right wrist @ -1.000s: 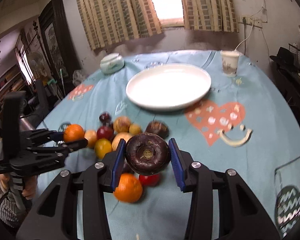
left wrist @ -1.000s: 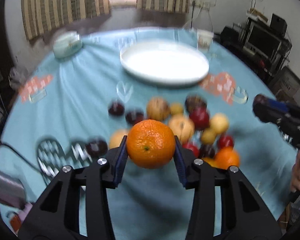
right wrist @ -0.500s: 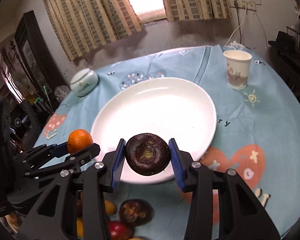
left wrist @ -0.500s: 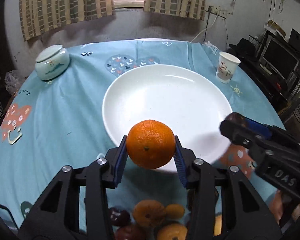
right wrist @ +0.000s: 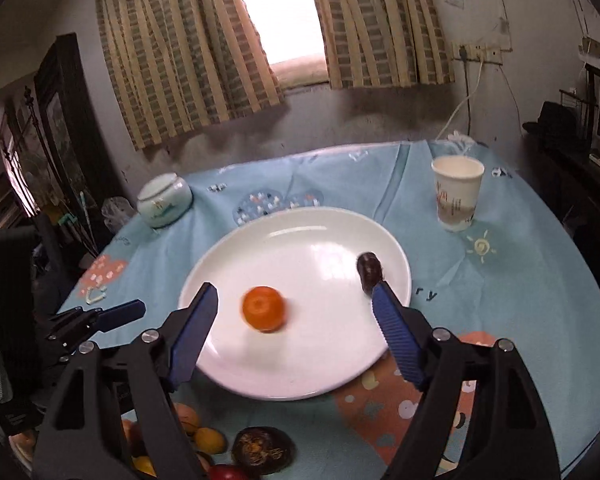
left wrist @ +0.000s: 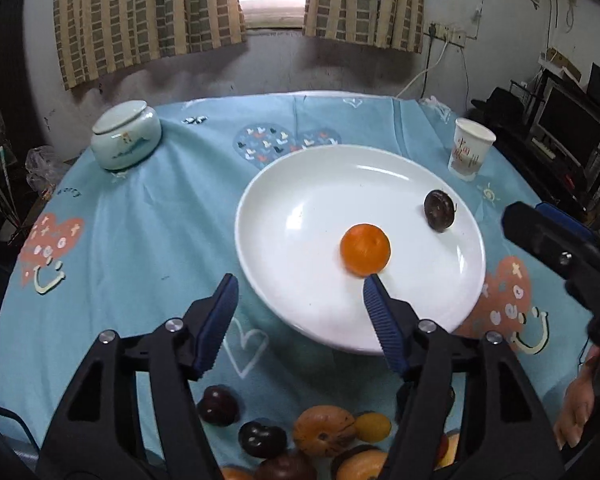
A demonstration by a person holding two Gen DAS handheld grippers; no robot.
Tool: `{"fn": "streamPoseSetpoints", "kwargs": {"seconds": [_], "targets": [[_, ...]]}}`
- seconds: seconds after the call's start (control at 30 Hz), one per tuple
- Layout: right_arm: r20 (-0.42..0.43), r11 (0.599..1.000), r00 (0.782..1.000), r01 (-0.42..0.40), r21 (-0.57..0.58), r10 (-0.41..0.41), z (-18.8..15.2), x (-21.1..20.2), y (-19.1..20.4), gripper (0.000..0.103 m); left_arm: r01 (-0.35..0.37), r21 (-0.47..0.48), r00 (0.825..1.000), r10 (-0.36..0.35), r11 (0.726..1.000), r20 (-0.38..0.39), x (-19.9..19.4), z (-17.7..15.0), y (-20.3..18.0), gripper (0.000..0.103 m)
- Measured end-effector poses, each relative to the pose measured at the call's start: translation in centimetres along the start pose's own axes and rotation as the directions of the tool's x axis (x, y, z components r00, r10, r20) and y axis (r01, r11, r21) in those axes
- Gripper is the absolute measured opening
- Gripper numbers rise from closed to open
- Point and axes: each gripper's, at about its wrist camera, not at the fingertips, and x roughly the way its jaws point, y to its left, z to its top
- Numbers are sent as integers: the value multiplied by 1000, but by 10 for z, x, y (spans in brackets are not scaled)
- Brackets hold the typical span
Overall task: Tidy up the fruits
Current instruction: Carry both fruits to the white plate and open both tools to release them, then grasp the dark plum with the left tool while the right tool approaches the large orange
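Observation:
A white plate (left wrist: 300,184) (right wrist: 323,376) sits mid-table. An orange (left wrist: 365,249) (right wrist: 263,308) lies in its middle, and a dark purple fruit (left wrist: 439,211) (right wrist: 369,269) stands on edge near its right rim. My left gripper (left wrist: 298,292) is open and empty at the plate's near-left edge. My right gripper (right wrist: 294,300) is open and empty above the plate's near side. Several fruits (left wrist: 323,432) (right wrist: 260,448) lie in a pile on the cloth in front of the plate.
The round table has a blue cloth (left wrist: 140,220). A lidded ceramic jar (left wrist: 126,134) (right wrist: 164,199) stands at the back left. A paper cup (left wrist: 471,148) (right wrist: 456,193) stands at the back right. The right gripper's body (left wrist: 559,252) shows at the right.
Both grippers have opened and let go. The orange and the dark purple fruit now lie on the plate. Both grippers sit a little further forward over the plate.

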Motion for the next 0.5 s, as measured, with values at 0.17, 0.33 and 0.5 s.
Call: {"fn": "streamPoseSetpoints", "kwargs": {"seconds": [0.17, 0.33, 0.5], "targets": [[149, 999, 988, -47, 4, 46, -18, -77, 19, 102, -93, -78, 988, 102, 993, 119, -73, -33, 45, 91], [136, 983, 984, -135, 122, 119, -81, -110, 7, 102, -178, -136, 979, 189, 975, 77, -92, -100, 92, 91], [89, 974, 987, -145, 172, 131, -132, -120, -3, 102, -221, -92, 974, 224, 971, 25, -84, -153, 105, 91]]}}
